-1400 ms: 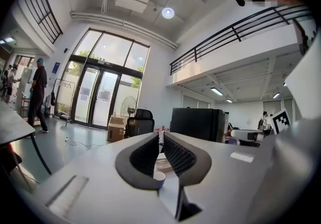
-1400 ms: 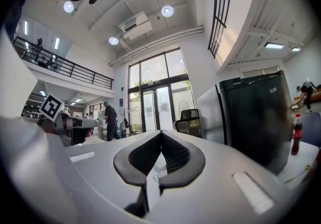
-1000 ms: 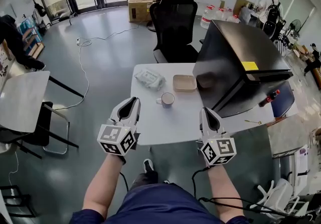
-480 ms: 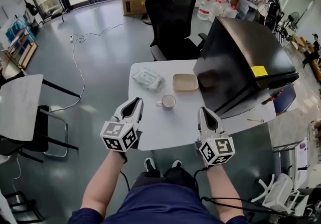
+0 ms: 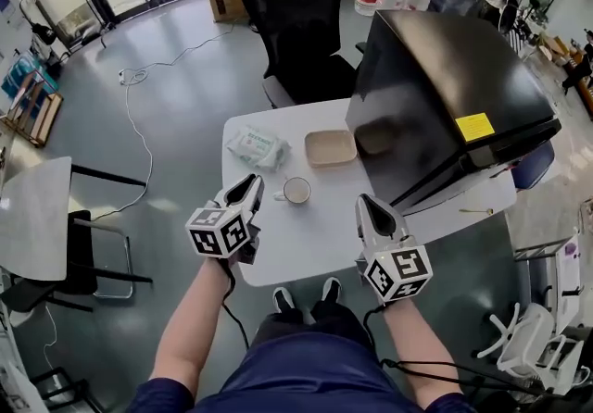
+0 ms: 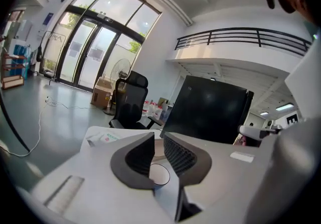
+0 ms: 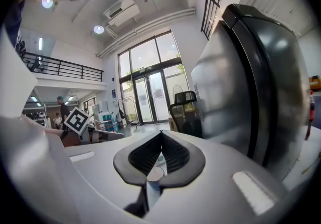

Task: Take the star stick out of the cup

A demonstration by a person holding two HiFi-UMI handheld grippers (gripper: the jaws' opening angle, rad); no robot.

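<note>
Closer to the table [image 5: 306,249] than a second ago, both grippers now hover over its near edge. Left gripper [image 6: 159,135]: jaws a narrow gap apart, nothing between them. Right gripper [image 7: 161,132]: jaw tips pressed together, holding nothing. Only the head view shows the white cup [image 5: 296,190]. It stands left of the table's middle, just right of the left gripper's tips. Its contents are too small to tell, so the star stick cannot be made out. Beyond the cup lie a wipes pack [image 5: 258,146], toward the far left corner, and a shallow beige tray [image 5: 331,147]. A large black case [image 5: 445,96] covers the table's right side.
</note>
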